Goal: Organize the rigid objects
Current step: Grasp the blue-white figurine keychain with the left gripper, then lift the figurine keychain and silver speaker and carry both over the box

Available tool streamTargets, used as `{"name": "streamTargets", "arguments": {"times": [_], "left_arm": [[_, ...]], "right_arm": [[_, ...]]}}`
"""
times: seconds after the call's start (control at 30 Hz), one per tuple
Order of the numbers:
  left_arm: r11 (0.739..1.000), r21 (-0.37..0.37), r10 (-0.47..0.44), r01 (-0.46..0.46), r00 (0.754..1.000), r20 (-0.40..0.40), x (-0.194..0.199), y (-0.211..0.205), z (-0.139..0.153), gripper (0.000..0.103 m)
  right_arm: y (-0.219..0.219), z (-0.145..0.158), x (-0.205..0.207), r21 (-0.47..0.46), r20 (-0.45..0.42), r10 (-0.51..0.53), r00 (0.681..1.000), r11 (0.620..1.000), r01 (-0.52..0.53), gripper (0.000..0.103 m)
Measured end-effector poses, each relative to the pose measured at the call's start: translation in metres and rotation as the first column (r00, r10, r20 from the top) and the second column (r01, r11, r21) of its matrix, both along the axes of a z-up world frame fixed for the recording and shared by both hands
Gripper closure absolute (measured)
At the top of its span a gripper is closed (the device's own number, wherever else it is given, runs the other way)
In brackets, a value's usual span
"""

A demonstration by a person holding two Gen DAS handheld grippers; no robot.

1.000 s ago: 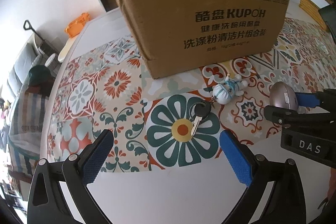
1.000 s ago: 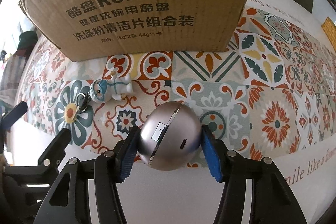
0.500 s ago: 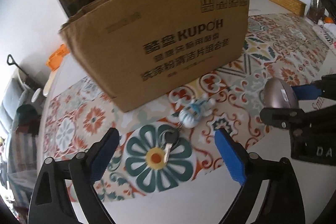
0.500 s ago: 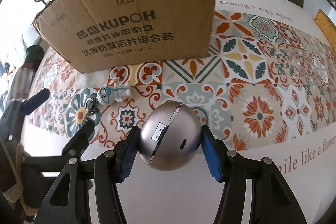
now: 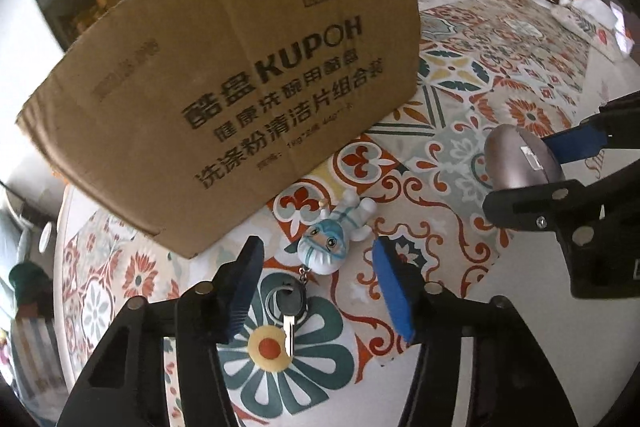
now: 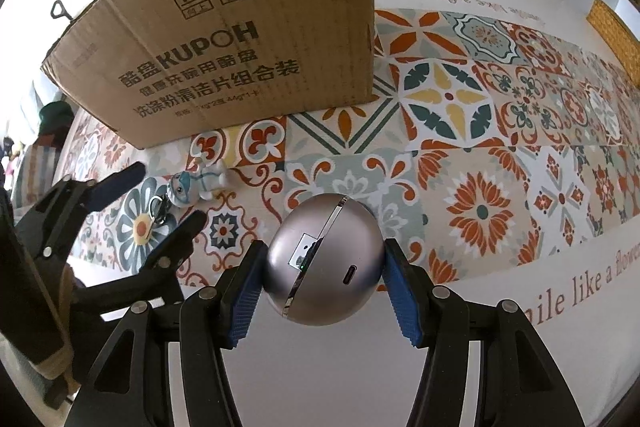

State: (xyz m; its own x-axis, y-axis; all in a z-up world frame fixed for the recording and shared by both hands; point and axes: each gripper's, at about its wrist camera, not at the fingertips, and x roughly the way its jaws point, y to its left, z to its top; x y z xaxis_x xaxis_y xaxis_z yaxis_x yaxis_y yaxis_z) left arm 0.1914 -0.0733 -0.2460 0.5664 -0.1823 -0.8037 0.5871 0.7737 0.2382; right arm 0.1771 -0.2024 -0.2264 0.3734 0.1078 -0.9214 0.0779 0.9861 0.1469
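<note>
A: Left to right, left wrist view?
B: Cardboard box (image 5: 224, 99) filled upper left, likely the drop target. Left gripper (image 5: 320, 291) pitched down at lower centre; jaws had just been closing, half-narrowed, pads either side of the figurine keychain (image 5: 326, 251) and its key (image 5: 289, 323) on the patterned tablecloth (image 5: 500, 79), not touching yet.
A: Right side?
B: Right gripper (image 6: 324, 287) at lower centre of its own view, angled steeply down, clamped on the silver ball-shaped device (image 6: 322, 259), held clear of the cloth, box upper left. Looked ready to carry.
</note>
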Motion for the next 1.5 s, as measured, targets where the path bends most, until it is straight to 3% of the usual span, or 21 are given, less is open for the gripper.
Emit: {"name": "streamTargets", "arguments": {"times": [0.3, 0.53, 0.8, 1.5], "left_arm": [[0.997, -0.001, -0.071, 0.071, 0.997, -0.014, 0.009, 0.001, -0.008, 0.062], [0.994, -0.098, -0.047, 0.041, 0.997, -0.064, 0.017, 0.002, -0.010, 0.076], [0.971, -0.227, 0.033, -0.077, 0.981, -0.193, 0.023, 0.014, -0.006, 0.076], [0.916, -0.338, 0.180, -0.214, 0.975, -0.131, -0.004, 0.037, 0.072, 0.076]], "right_arm": [[0.013, -0.010, 0.008, 0.039, -0.037, 0.001, 0.999, 0.999, 0.001, 0.045], [0.017, -0.013, 0.017, 0.028, -0.037, -0.007, 0.999, 1.000, 0.008, 0.045], [0.019, -0.012, 0.020, 0.029, -0.027, -0.009, 1.000, 1.000, 0.010, 0.045], [0.021, 0.048, -0.003, 0.036, 0.120, 0.030, 0.992, 0.999, -0.034, 0.045]]}}
